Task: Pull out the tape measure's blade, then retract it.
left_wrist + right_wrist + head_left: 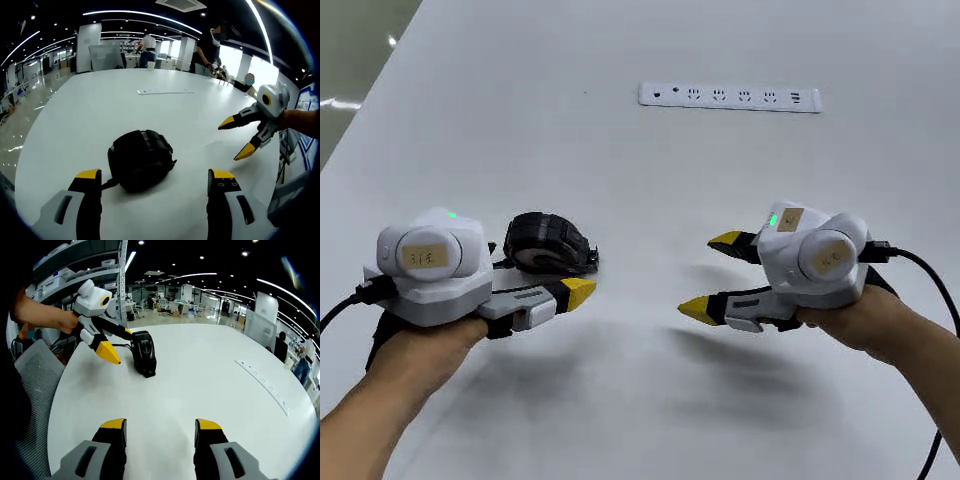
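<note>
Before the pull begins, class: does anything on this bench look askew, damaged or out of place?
Nothing stands out. The tape measure rests intact on the table, no blade showing, ahead of the open left gripper; the power strip lies flat farther back.

Open table (650, 180) between tape measure (548, 243), power strip (730, 97)

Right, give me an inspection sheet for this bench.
Surface: smooth white table.
Job's things: black rounded tape measure lying on the table, blade not out.
Clutter: long white power strip at the far side.
Grippers: left claw open, tape measure just ahead between its jaws, ungripped; right claw open, apart from it, holding nothing.
Cables: black cables trail from both claw bodies.
Surroundings: open office, ceiling lights, people far off, grey mesh chair.
</note>
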